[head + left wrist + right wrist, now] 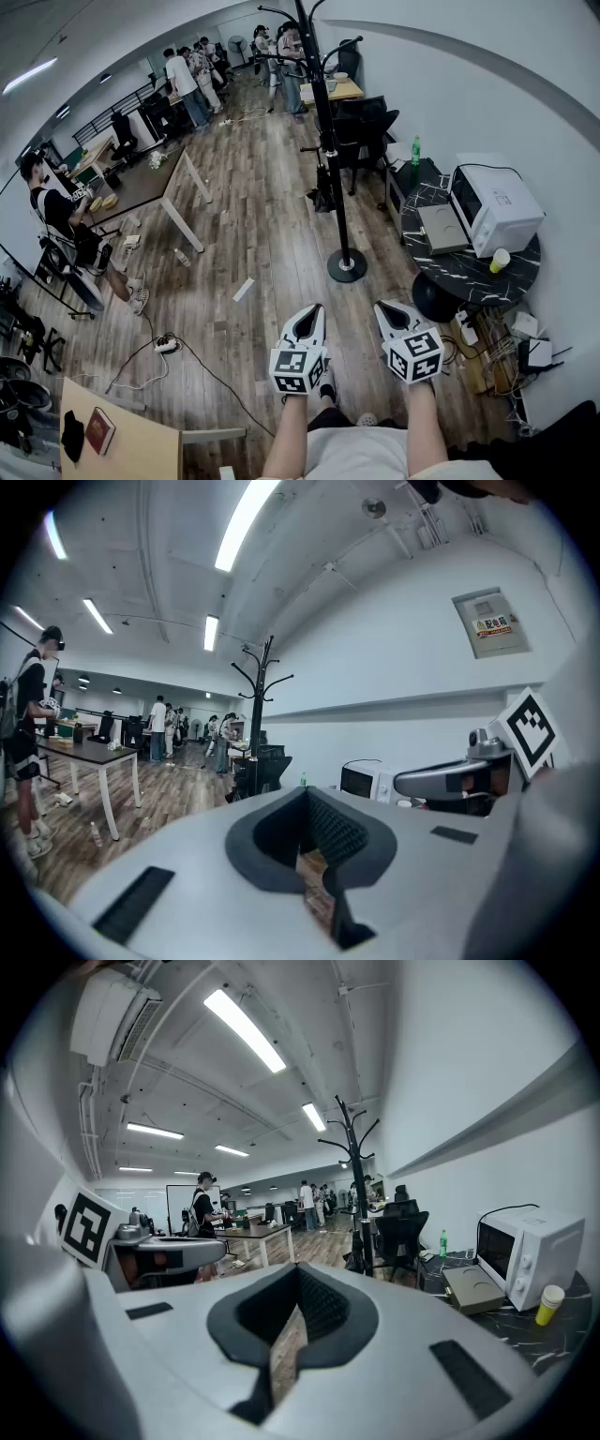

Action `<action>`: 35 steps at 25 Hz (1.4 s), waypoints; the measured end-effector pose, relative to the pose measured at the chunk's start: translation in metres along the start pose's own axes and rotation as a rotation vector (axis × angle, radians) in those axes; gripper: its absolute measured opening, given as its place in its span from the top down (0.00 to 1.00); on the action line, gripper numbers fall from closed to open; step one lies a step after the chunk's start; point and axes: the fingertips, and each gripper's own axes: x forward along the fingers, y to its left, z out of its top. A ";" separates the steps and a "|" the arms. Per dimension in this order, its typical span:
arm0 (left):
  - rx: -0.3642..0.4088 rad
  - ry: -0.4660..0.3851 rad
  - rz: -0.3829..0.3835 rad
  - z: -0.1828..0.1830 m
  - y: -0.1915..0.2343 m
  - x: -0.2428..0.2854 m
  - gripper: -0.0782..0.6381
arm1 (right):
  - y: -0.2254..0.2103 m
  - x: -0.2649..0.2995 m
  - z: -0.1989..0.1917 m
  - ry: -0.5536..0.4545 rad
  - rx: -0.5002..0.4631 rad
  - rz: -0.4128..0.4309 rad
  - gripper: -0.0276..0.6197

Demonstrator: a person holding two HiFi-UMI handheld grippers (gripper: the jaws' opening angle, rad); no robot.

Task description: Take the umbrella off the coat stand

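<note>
1. Low in the centre of the head view, the left gripper [307,323] and the right gripper [392,319] are held side by side, both pointing up the frame toward the coat stand [330,141]. They are well apart from it, so I judge the reach has not begun.
2. Each gripper view shows the dark pads pressed together along their length. Neither pair of jaws has anything between them, so both grippers are closed and empty.
3. The umbrella [324,192] is a dark folded bundle in the upper centre of the head view. It hangs close against the pole, above the round base [347,266], seemingly from a short side peg. Hung that way, it likely needs lifting up and off, not a straight pull.
4. One pair of jaws would have to open before it could take hold.
5. At the right of the frame, a round dark table [459,277] bears a white microwave [497,211] with its door shut, so its inside is unseen.
6. A yellow cup [500,260] stands just below the microwave; I cannot tell its contents. A green bottle [415,150] stands farther up by the wall; how full it is, I cannot tell.
</note>
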 end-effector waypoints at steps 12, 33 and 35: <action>-0.020 0.004 0.005 -0.008 0.013 -0.005 0.86 | 0.007 0.012 -0.003 -0.012 0.021 0.003 0.95; -0.007 0.057 0.092 -0.006 0.096 0.028 0.70 | 0.008 0.086 0.020 -0.102 0.272 0.203 0.71; -0.027 0.061 0.094 -0.010 0.107 0.037 0.70 | 0.002 0.098 0.019 -0.084 0.271 0.185 0.70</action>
